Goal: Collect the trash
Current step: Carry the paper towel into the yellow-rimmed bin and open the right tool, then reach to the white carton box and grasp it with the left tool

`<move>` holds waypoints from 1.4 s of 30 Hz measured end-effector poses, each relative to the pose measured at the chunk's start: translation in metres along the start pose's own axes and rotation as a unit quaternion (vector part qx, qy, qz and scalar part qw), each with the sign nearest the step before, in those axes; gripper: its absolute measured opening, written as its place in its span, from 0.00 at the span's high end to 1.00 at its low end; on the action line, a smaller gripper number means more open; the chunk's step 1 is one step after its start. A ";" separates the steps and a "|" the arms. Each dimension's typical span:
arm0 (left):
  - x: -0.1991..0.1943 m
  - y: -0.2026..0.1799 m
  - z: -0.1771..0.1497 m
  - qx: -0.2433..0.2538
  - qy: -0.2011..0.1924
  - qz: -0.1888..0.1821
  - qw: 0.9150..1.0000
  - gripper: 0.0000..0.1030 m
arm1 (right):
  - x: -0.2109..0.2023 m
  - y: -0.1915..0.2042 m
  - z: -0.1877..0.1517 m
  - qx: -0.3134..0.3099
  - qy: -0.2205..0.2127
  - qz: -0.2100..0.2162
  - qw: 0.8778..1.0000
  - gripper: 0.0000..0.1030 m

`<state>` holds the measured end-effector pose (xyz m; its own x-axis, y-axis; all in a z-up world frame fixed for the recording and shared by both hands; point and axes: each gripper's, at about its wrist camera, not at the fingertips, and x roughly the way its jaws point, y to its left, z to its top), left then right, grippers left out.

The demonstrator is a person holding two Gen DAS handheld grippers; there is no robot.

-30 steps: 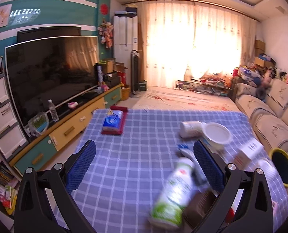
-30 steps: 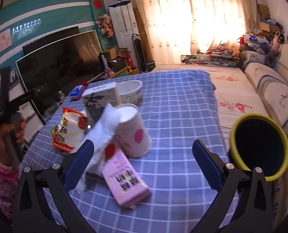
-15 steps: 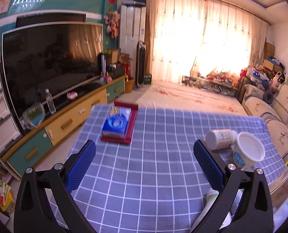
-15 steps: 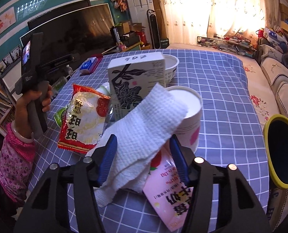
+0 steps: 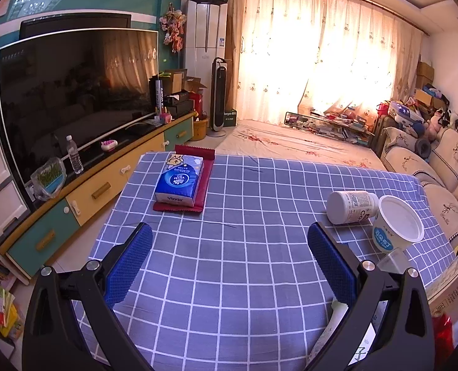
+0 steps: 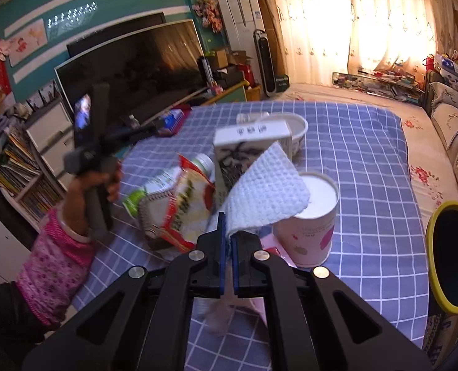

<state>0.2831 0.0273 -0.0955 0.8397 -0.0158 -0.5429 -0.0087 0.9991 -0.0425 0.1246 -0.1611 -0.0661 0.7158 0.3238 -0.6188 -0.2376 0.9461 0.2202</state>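
- Pinching the white paper towel [image 6: 267, 191], your right gripper [image 6: 227, 241] has its jaws clamped on the sheet's lower edge, and the sheet stands above the checked tablecloth [image 6: 368, 160].
- Behind the towel you have a paper cup [image 6: 309, 225], a carton [image 6: 247, 151] and a red snack bag [image 6: 182, 210].
- Your left gripper [image 5: 229, 256] hangs over bare cloth, jaws wide apart and empty.
- Off to your right, the yellow-rimmed bin [image 6: 451, 256] sits beside the table.

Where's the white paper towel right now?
In the right wrist view the white paper towel is pinched in the right gripper, held up at centre frame, in front of the white carton and the pink-printed paper cup.
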 end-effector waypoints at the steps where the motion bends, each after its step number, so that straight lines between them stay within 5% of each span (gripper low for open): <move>1: 0.000 0.000 0.000 0.000 0.000 -0.001 1.000 0.04 | -0.009 0.000 0.004 0.000 -0.011 0.004 1.000 0.97; 7: -0.004 0.000 -0.001 0.001 -0.005 -0.003 1.000 0.04 | -0.060 -0.009 0.027 0.002 -0.078 0.001 0.997 0.97; 14: -0.005 0.000 -0.003 0.004 -0.004 -0.005 1.000 0.04 | -0.108 -0.073 0.042 0.035 -0.142 -0.155 0.977 0.97; 21: -0.009 -0.007 -0.005 0.013 -0.011 -0.007 1.000 0.04 | -0.093 -0.180 0.020 0.118 -0.085 -0.306 0.941 0.97; 26: -0.013 -0.009 -0.004 0.018 -0.017 -0.006 1.000 0.04 | -0.053 -0.259 -0.007 0.177 -0.009 -0.359 0.917 0.97; 31: -0.016 -0.010 -0.004 0.027 -0.018 -0.011 0.999 0.04 | -0.016 -0.312 -0.038 0.214 0.050 -0.375 0.900 0.96; 33: -0.016 -0.011 -0.003 0.029 -0.017 -0.012 0.999 0.04 | -0.006 -0.321 -0.047 0.229 0.066 -0.376 0.896 0.82; 34: -0.017 -0.012 -0.003 0.032 -0.017 -0.013 0.999 0.04 | -0.004 -0.322 -0.052 0.234 0.068 -0.379 0.893 0.68; 35: -0.017 -0.012 -0.003 0.033 -0.017 -0.014 0.999 0.04 | -0.006 -0.325 -0.055 0.237 0.069 -0.383 0.890 0.64; 42: -0.032 -0.016 0.002 0.035 -0.028 -0.047 0.998 0.04 | -0.015 -0.315 -0.065 0.247 0.052 -0.378 0.891 0.58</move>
<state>0.2576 0.0115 -0.0759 0.8646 -0.1086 -0.4906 0.1074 0.9937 -0.0309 0.1462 -0.4635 -0.1758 0.4782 -0.3797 -0.7919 0.6218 0.7832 0.0000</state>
